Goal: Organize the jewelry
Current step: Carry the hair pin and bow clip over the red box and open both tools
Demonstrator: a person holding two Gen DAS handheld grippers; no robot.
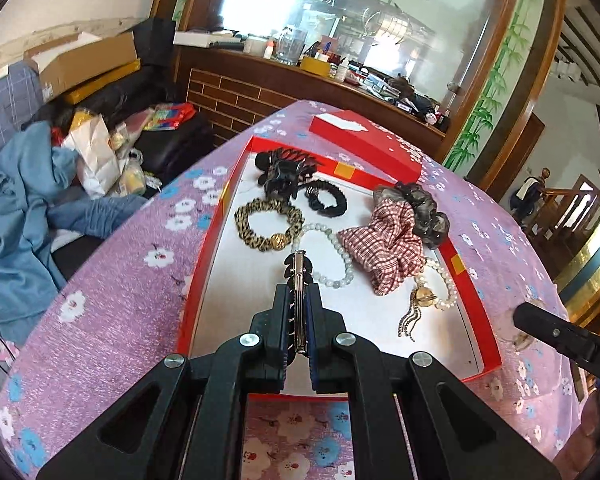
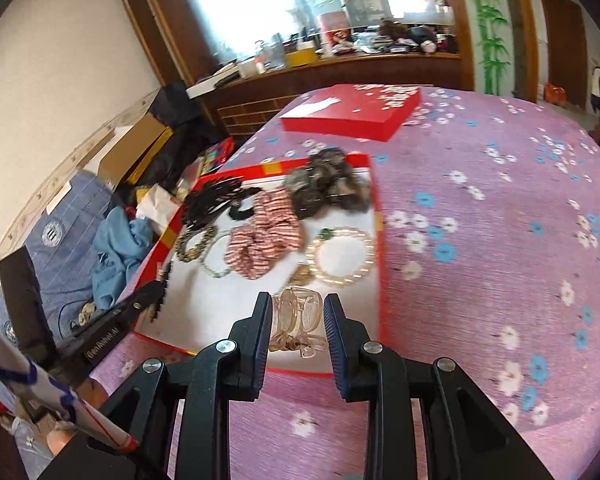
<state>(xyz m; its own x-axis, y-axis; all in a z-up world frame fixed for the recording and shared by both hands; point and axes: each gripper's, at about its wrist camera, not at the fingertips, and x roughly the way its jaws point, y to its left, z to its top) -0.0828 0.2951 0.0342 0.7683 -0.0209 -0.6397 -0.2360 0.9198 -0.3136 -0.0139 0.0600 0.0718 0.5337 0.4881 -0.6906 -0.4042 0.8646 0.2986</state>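
Note:
A red box (image 1: 478, 292) with a white floor holds the jewelry: a black claw clip (image 1: 280, 170), a black scrunchie (image 1: 326, 198), a leopard scrunchie (image 1: 268, 224), a bead bracelet (image 1: 334, 256), a red checked scrunchie (image 1: 388, 240), a grey scrunchie (image 1: 424, 208) and a pearl bracelet with a gold tassel (image 1: 428, 296). My left gripper (image 1: 298, 300) is shut on a black comb hair clip with a metal bar (image 1: 299, 280), above the box floor. My right gripper (image 2: 297, 312) is shut on a clear pinkish claw clip (image 2: 298, 322) over the box's near edge (image 2: 300, 370).
The box sits on a purple flowered tablecloth (image 2: 480, 240). Its red lid (image 2: 352, 114) lies behind the box. A cluttered sofa with blue cloth (image 1: 24, 216) is left of the table. A wooden counter and mirror (image 1: 340, 80) stand behind.

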